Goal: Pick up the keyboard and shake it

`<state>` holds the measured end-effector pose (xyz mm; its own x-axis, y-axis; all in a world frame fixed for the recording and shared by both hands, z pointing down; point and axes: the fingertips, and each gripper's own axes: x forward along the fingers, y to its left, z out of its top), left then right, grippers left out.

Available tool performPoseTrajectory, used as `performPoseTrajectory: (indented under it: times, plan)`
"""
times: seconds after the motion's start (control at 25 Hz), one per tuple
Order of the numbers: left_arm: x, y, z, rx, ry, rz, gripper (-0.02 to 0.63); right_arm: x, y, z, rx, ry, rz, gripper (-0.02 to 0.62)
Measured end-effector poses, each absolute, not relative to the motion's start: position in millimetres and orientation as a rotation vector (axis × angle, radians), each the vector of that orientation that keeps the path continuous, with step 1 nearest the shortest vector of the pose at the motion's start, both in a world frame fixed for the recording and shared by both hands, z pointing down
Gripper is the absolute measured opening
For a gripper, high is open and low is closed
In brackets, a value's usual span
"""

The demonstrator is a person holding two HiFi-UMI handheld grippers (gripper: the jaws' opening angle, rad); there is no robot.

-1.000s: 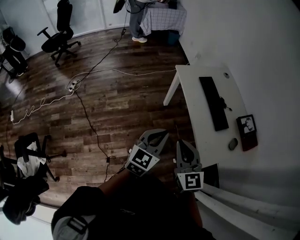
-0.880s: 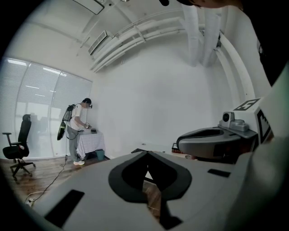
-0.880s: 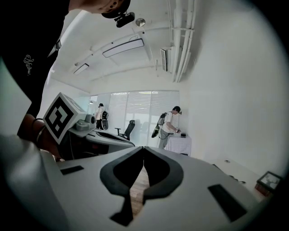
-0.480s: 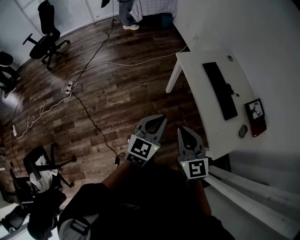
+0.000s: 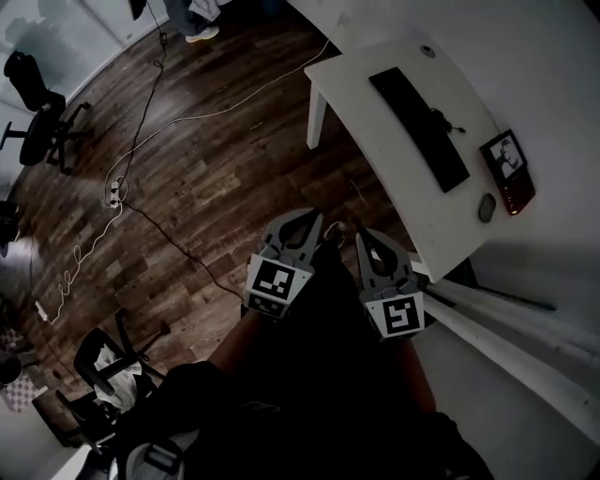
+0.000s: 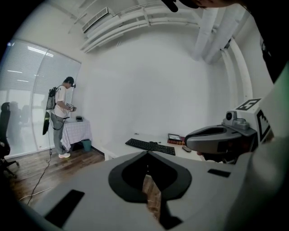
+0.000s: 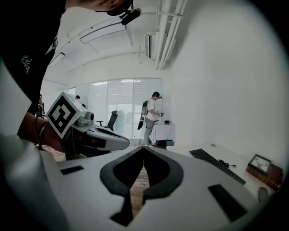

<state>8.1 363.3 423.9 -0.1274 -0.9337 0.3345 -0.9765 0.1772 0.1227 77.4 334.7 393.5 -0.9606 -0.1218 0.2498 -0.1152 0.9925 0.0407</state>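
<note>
Person (image 5: 187,17) cut off above; keyboard (image 5: 419,128) keys indistinct.

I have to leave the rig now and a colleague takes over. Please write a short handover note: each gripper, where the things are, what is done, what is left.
Left gripper: shut, empty, above the floor, short of the white desk.
Right gripper: shut, empty, beside the left one, near the desk's front edge.
Keyboard: lies flat on the desk, untouched.
Done: nothing yet.
Left: reach the keyboard, open the jaws, grip it, lift it, shake it.
</note>
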Motion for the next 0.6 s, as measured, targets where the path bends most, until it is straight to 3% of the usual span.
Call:
performPoseTrajectory:
  times: [0.6]
  plan:
    - [-66.5,218.4,425.5,1.857,-2.027,0.381,0.002,-22.7,190.5,394.6,0.153,-2.924,0.077,0.021]
